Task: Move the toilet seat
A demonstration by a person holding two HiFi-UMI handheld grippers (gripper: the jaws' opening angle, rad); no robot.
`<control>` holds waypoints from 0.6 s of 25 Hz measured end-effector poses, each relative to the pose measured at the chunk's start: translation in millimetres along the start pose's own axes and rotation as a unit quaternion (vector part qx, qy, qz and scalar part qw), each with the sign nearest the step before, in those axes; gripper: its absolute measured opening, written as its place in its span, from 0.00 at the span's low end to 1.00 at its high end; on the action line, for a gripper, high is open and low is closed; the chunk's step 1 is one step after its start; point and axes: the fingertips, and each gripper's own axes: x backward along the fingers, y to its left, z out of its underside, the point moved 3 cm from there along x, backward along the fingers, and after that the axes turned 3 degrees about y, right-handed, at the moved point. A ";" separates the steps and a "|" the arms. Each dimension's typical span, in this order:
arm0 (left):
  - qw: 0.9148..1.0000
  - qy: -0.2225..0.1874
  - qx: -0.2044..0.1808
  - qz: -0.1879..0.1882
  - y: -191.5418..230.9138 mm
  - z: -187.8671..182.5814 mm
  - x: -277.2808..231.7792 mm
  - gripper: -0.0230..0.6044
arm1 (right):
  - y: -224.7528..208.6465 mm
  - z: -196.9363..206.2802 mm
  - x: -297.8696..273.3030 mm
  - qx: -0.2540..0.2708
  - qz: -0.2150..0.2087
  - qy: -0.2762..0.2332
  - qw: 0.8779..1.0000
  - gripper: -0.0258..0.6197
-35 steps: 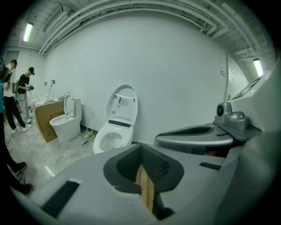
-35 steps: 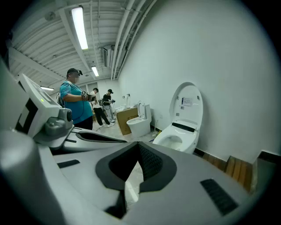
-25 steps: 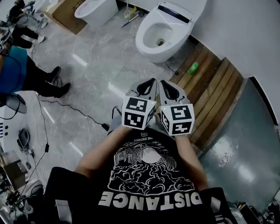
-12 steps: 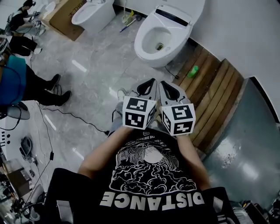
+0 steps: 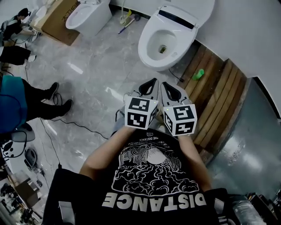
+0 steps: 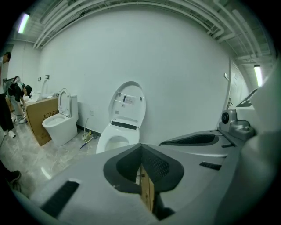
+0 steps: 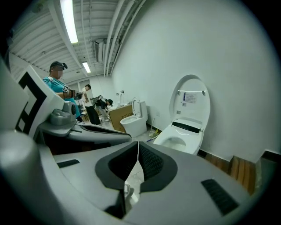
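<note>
**Approach to toilet; seat untouched**

Head view: the toilet seat (image 5: pixel 144 44), apparently down on the bowl (image 5: pixel 160 63) beneath the raised lid (image 5: pixel 193 6), was framed slightly nearer than a second before, so approach was judged under way. Nothing was seen in the bowl.

Left gripper view: the left gripper (image 6: pixel 140 149) was closed and empty.

Right gripper view: the right gripper (image 7: pixel 137 149) was likewise closed and empty.

The white toilet seat (image 6: pixel 127 104) stands raised upright behind its open bowl (image 6: pixel 115 141).

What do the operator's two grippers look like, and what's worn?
The left gripper and right gripper match: light grey shells, black textured pads, each with a white cube of black square markers. Black short-sleeved T-shirt, white print.
</note>
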 end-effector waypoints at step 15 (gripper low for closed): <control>0.988 0.089 -0.022 0.122 119.9 -28.0 -64.1 0.06 | 3.3 -37.5 -123.4 -0.143 0.099 0.030 0.984 0.07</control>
